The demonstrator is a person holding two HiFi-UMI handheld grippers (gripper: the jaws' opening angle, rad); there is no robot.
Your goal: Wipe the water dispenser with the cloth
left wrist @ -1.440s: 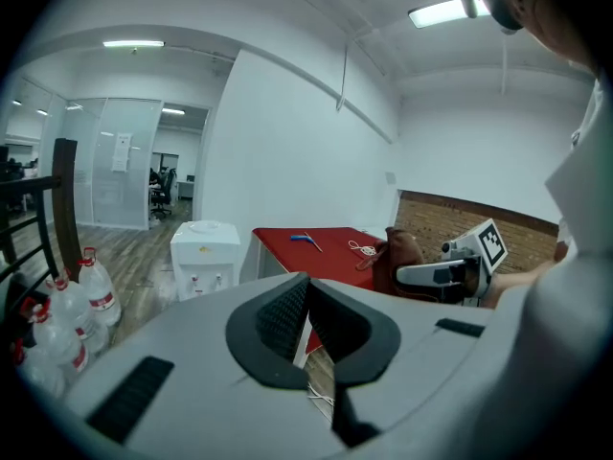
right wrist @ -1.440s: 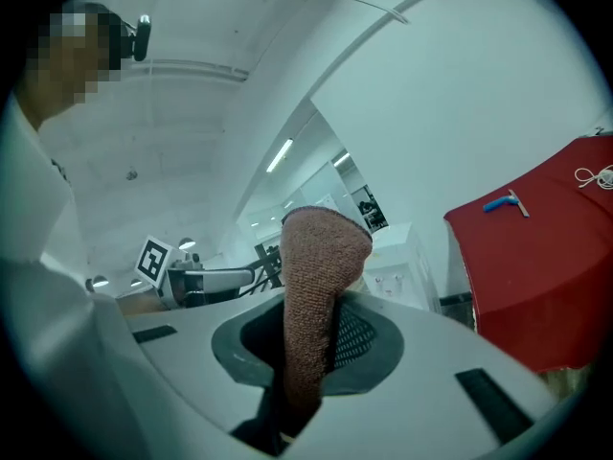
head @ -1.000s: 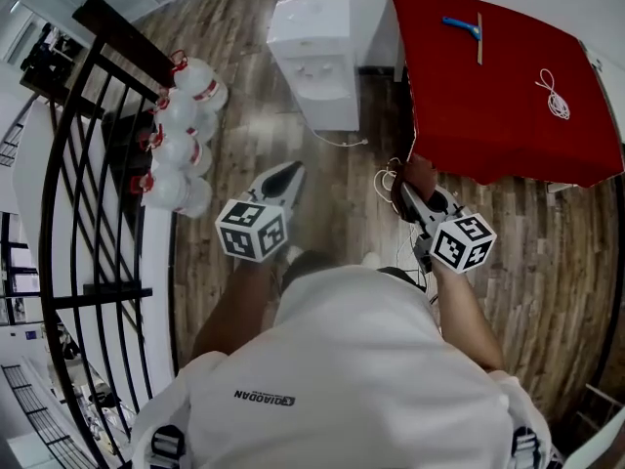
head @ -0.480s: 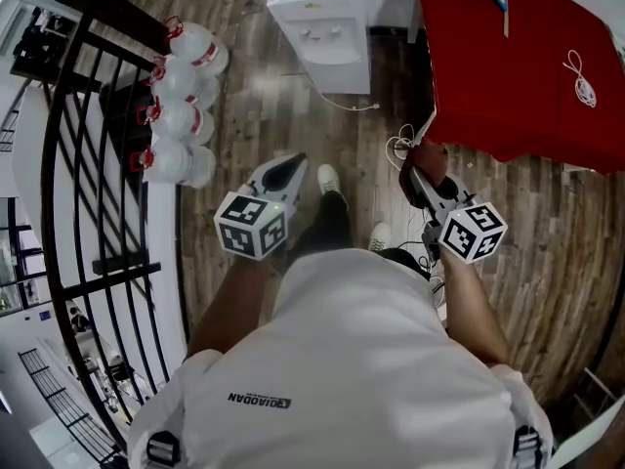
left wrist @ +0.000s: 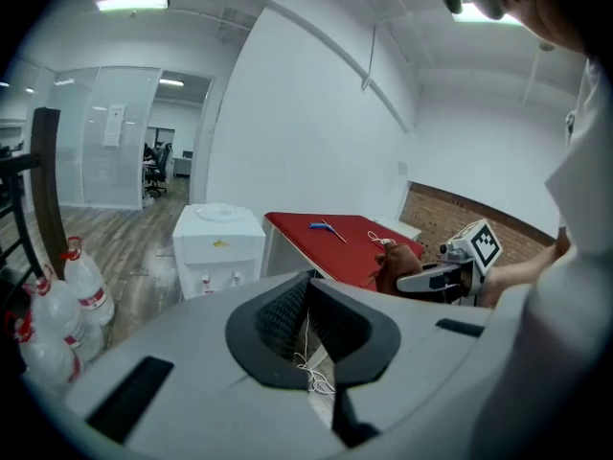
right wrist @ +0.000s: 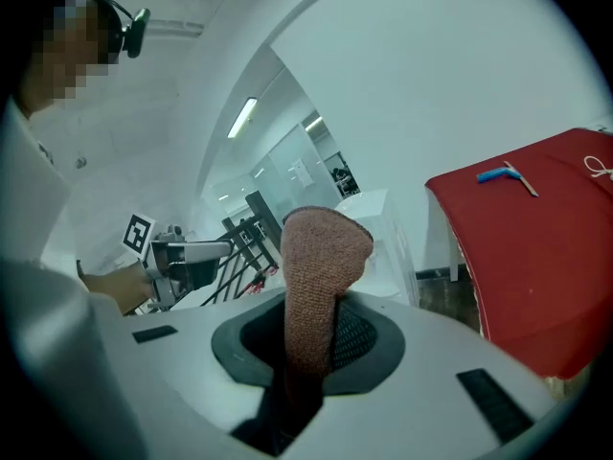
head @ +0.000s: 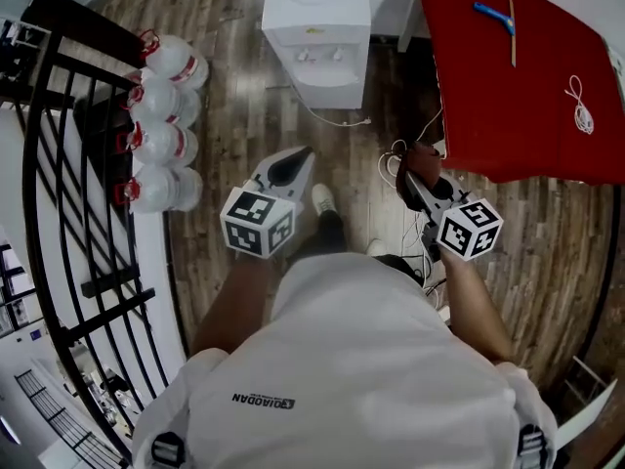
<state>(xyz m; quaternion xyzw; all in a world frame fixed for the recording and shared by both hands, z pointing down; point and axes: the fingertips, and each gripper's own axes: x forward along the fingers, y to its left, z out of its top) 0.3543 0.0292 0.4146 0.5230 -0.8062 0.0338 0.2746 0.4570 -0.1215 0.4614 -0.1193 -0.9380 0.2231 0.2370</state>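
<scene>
The right gripper (head: 418, 176) clamps the cloth (right wrist: 321, 257) in its jaws, the left gripper (head: 290, 164) is closed and empty, so best step up to the dispenser (head: 317, 27) and press the cloth flat.

Head cam top-down, claw cams fwd, all share dispenser (head: 317, 37)

I have advanced toward the water dispenser (head: 317, 37); it now shows larger in the head view. One shoe (head: 323, 199) has stepped forward beside the left gripper (head: 299, 156).
</scene>
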